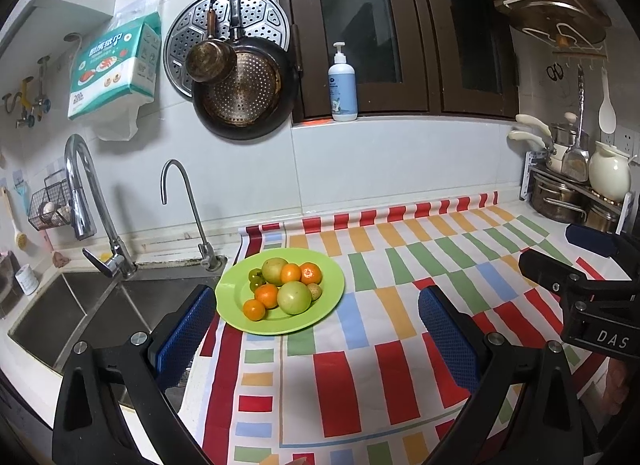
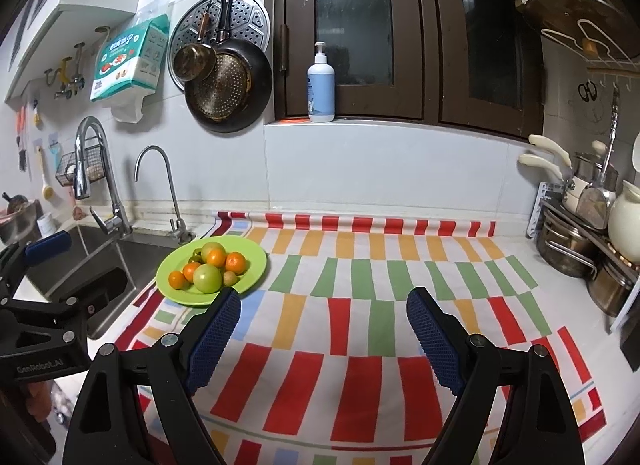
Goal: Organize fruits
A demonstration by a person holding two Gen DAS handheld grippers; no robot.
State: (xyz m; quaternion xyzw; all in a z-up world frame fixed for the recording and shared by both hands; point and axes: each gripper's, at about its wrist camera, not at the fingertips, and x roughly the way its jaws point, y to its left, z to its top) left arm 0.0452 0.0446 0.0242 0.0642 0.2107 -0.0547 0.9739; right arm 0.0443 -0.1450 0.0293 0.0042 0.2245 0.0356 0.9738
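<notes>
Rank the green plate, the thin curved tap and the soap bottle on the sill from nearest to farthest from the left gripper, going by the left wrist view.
From the left gripper:
1. Green plate, just ahead on the striped cloth.
2. Thin curved tap, behind the plate, at the sink's edge.
3. Soap bottle, up on the window sill.

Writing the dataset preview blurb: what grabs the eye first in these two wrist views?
The lime-green plate piled with oranges and green fruit, sitting at the mat's corner beside the sink. Next, the striped mat in red, green, orange and blue blocks covering the counter. Both the left gripper and the right gripper hover open and empty over the mat, short of the plate.
</notes>
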